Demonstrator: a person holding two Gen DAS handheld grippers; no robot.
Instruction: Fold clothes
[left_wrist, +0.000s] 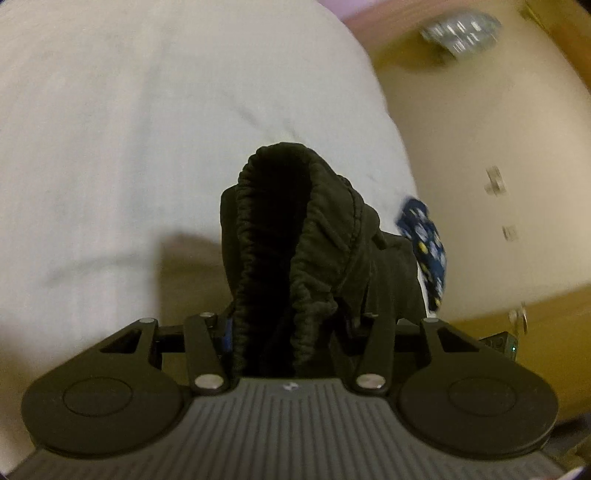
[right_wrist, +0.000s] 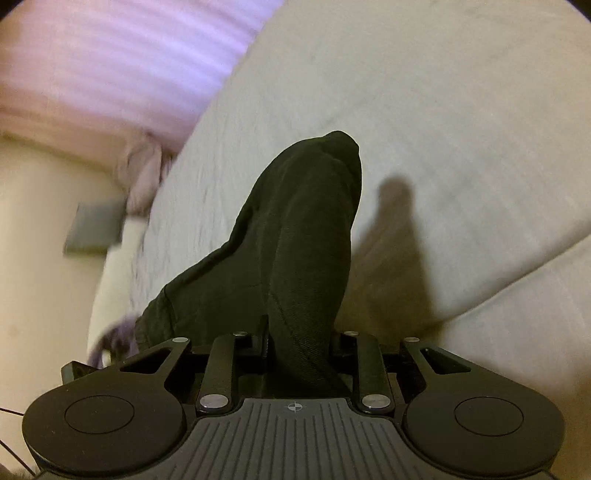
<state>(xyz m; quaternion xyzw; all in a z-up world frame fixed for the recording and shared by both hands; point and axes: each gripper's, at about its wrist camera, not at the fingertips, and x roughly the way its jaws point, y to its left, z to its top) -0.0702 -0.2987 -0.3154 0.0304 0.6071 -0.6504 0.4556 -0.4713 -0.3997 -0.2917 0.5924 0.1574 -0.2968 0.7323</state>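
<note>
Ahead of my left gripper (left_wrist: 291, 332) the garment (left_wrist: 295, 236) hangs over the bed (left_wrist: 147, 129); patterned cloth (left_wrist: 424, 240) lies right.

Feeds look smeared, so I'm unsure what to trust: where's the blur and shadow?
Left wrist view: black garment sharp, the far-right background streaked. Right wrist view: black garment sharp, pink striped fabric smeared, dark shadow on white bedding.

One black garment (left_wrist: 295, 236), one white bed sheet (left_wrist: 129, 129), one blue patterned cloth (left_wrist: 424, 236), one pink striped pillow (right_wrist: 122, 62)
</note>
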